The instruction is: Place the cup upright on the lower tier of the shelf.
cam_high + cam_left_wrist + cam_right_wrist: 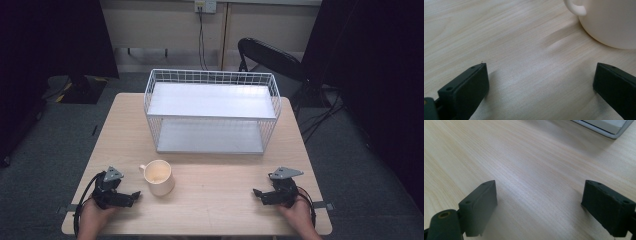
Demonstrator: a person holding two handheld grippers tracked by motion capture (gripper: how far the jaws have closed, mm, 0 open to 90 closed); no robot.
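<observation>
Mug (pixel 159 177) stands upright on the table (pixel 220 200) just beside the left gripper (pixel 134 196), whose empty jaws gape wide like the right gripper's (pixel 257 192), so a level approach to its wall probably suits best.

this looks like a lab or test room set up for recording, not a home. a small wooden table (pixel 210 200) stands alone on grey carpet (pixel 60 150), with black curtains (pixel 380 75) hung at both sides. behind it runs a plain pale wall (pixel 165 25) with a socket (pixel 205 5) and a cable (pixel 201 40) hanging down from it. a black folding chair (pixel 270 57) stands by the wall, and more cables (pixel 320 117) lie loose on the floor at the right.
</observation>
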